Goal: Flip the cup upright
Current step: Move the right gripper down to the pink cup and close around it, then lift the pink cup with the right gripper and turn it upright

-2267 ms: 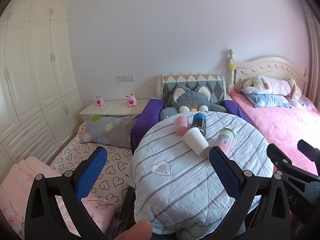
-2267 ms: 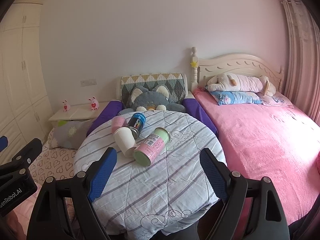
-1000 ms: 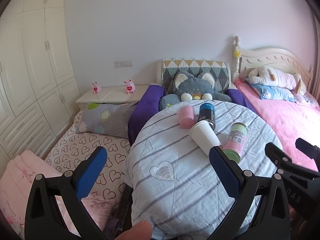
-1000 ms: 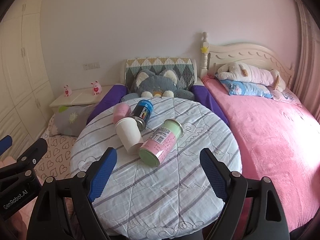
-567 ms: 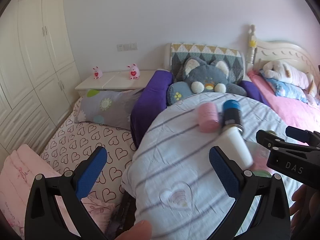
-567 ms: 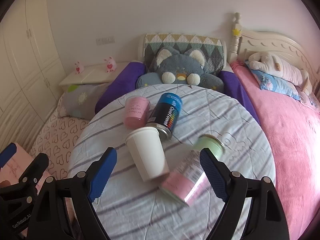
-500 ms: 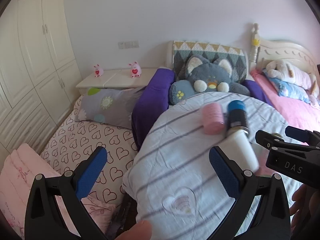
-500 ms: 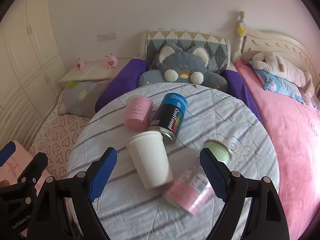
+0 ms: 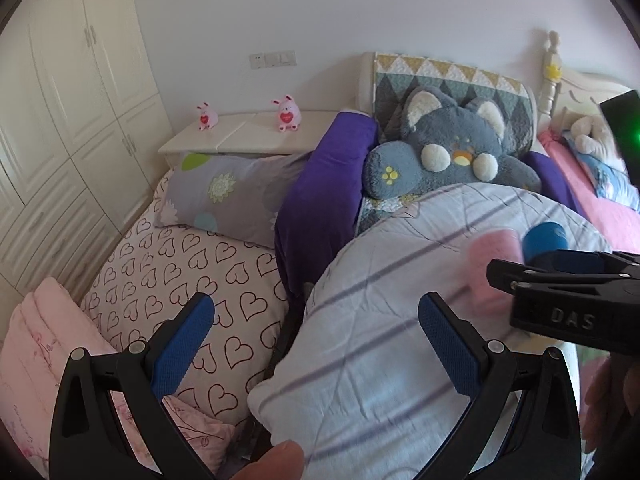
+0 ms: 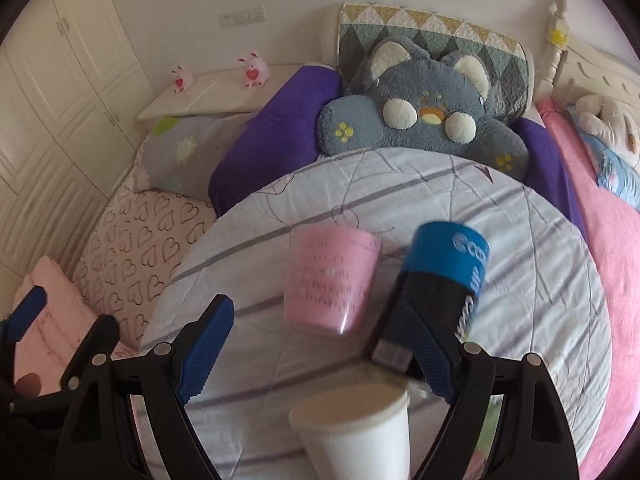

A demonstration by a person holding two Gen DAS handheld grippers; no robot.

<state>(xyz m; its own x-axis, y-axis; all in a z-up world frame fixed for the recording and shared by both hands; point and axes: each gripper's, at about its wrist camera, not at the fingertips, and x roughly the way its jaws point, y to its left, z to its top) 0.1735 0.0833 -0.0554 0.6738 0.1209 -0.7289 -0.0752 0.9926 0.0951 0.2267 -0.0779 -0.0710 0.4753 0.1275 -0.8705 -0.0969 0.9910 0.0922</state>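
A pink translucent cup [image 10: 330,280] lies on its side on the round table [image 10: 540,280] with the striped cloth, next to a blue and black can [image 10: 440,280] that also lies down. A white paper cup [image 10: 360,436] lies at the near edge, between my right fingers. My right gripper [image 10: 316,336] is open and empty, just short of the pink cup. My left gripper [image 9: 316,320] is open and empty over the table's left edge. The pink cup [image 9: 494,268] shows blurred in the left wrist view, partly behind my right gripper's body.
A grey cat plush [image 10: 420,120] leans on a purple sofa [image 10: 272,136] behind the table. A heart-print mattress [image 9: 180,276] with a grey pillow [image 9: 236,192] lies to the left. A pink bed [image 10: 616,280] is at the right. A white wardrobe [image 9: 60,120] stands far left.
Both grippers have moved forward and lower toward the table. The pink cup and the can now loom large in the right wrist view; the white cup has slid to the bottom edge.
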